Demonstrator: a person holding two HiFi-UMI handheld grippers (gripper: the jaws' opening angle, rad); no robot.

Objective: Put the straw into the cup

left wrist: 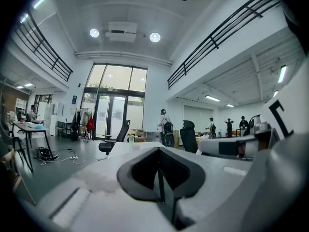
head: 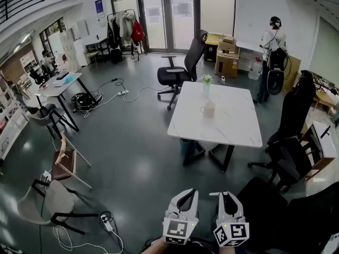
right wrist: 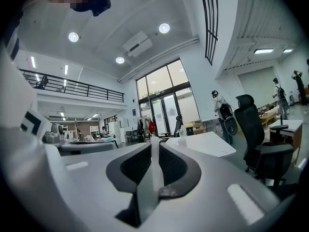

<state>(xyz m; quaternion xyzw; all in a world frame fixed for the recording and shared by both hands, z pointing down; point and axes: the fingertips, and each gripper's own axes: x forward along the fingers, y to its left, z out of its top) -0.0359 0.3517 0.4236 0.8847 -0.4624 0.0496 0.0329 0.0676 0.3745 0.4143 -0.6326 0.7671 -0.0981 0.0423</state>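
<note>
On the table point(head: 233, 121): cup point(head: 207, 109), glass point(head: 206, 85) just behind it
Left gripper point(head: 194, 191): jaws together, well short of table
Right gripper point(head: 222, 193): jaws together, beside left

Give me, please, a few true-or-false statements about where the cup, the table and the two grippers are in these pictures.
1. The cup stands on the white table. True.
2. Both grippers hover over the table. False: the left gripper and the right gripper are above the floor, well short of the table.
3. The left gripper holds the cup. False: its jaws are together with nothing between them.
4. The right gripper's jaws are closed on a pale straw. True.
</note>
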